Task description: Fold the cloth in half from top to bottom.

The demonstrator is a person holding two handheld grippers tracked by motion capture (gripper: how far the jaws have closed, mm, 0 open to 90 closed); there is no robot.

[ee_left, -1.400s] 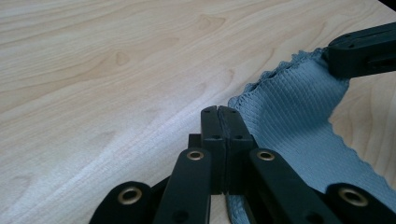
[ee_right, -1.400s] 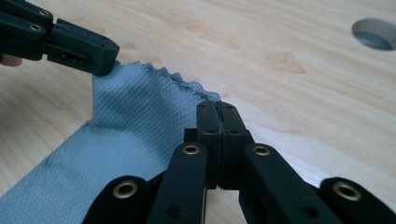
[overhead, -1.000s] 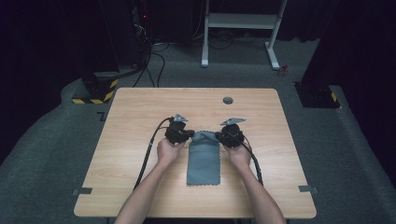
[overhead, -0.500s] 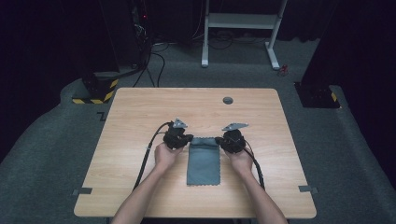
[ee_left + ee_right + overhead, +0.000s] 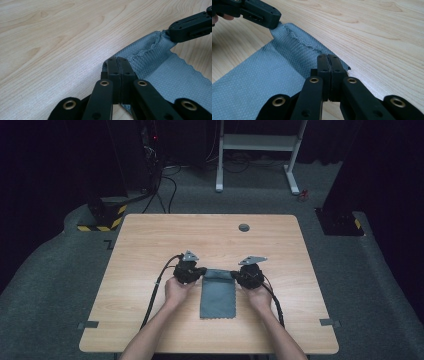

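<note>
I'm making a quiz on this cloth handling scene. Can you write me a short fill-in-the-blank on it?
1. Each gripper pinches a far ____ of the cloth.
2. The left gripper has its jaws ____.
3. The cloth's colour is ____.
4. The table is made of ____.

Missing words: corner; shut; grey; wood

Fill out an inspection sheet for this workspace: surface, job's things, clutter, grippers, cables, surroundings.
Surface: light wooden table, bare apart from a small dark round fitting near the far edge.
Job's things: grey cloth, lying flat, narrow, far corners pinched.
Clutter: nothing seen.
Grippers: left gripper and right gripper, jaws shut on one far corner of the cloth each.
Cables: black cable trails from each gripper toward the person.
Surroundings: grey carpet, white frame legs, dark backdrop.
</note>
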